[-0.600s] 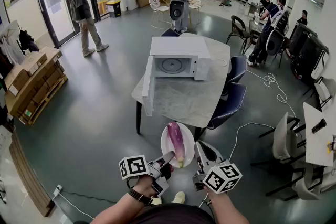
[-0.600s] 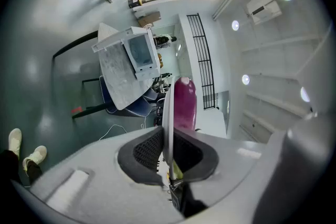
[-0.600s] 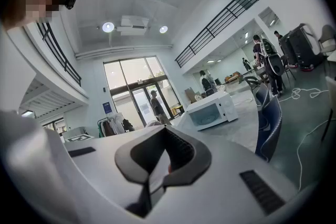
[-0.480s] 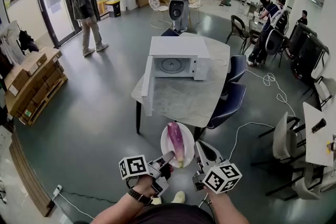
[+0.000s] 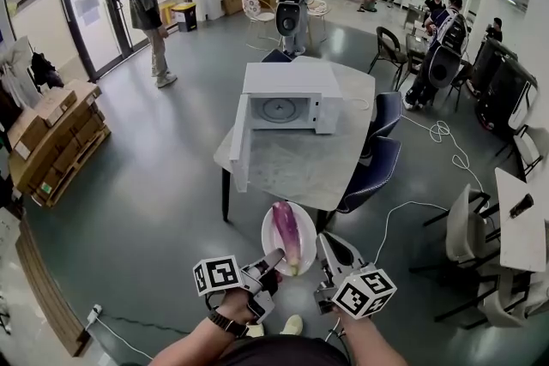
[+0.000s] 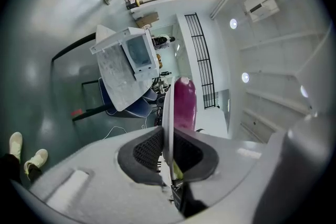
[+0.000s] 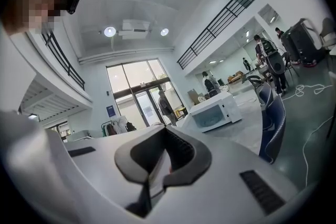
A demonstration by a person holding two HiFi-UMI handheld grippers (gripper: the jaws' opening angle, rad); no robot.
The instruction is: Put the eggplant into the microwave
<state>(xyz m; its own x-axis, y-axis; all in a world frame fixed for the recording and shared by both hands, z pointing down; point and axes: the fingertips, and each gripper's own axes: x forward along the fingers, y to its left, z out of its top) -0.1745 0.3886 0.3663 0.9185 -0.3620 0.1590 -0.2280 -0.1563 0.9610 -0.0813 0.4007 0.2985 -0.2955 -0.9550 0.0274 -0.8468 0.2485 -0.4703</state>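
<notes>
A purple eggplant (image 5: 287, 234) lies on a white plate (image 5: 268, 229) that is held in the air in front of the table (image 5: 300, 159). My left gripper (image 5: 276, 258) is shut on the plate's near rim; in the left gripper view the plate (image 6: 168, 107) stands edge-on between the pads with the eggplant (image 6: 184, 105) beyond. My right gripper (image 5: 329, 244) hangs just right of the plate, jaws together with nothing in them. The white microwave (image 5: 287, 97) sits on the table's far side with its door (image 5: 241, 141) swung open to the left; it also shows in the right gripper view (image 7: 215, 111).
Two blue chairs (image 5: 377, 150) stand at the table's right side. Stacked cardboard boxes (image 5: 51, 133) lie at the left. A person (image 5: 150, 17) walks near the glass doors, and others stand or sit at the back. A white cable (image 5: 403, 206) trails on the floor.
The grippers, plate and eggplant have stayed where they were. The person by the glass doors has stepped a little farther away to the right.
</notes>
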